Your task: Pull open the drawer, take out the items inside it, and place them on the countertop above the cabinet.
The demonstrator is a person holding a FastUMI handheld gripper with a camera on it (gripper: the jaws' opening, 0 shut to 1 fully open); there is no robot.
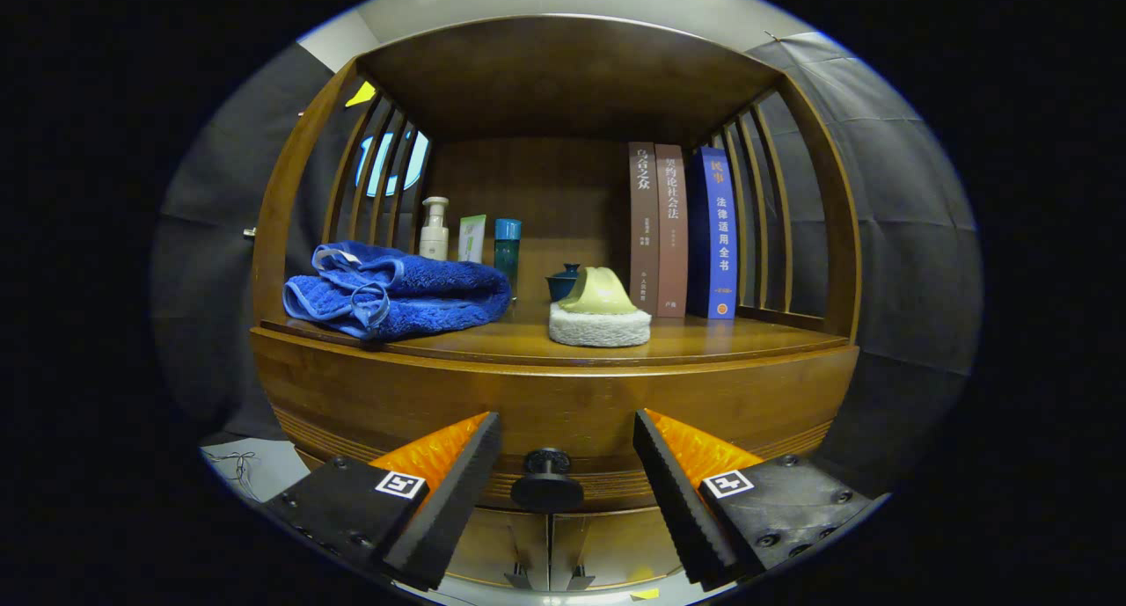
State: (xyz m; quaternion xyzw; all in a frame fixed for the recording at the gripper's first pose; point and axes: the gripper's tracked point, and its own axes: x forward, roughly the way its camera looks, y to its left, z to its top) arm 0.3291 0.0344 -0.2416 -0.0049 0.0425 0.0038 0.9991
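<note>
From the gripper's own camera, the gripper [567,465] stands with its fingers spread wide, pinching nothing, and the drawer's dark round knob [546,480] sits between them, roughly midway and a touch nearer the left finger. The knob juts straight out of the drawer front [563,412] toward the tool, so its stem runs along the fingers' own line of sight; the fingers flank it on either side, though how far short of it their tips stop I cannot judge. The drawer looks closed, its face flush under the countertop [704,342]. Whatever it holds is hidden. On the countertop above lie a folded blue towel [396,291] to the left and a pale yellow piece on a white round pad [600,320] near the middle, with bottles [434,229] behind and books [682,229] standing to the right. A shut drawer with things on top would fit either a drawer yet to be emptied or one emptied and closed again.
</note>
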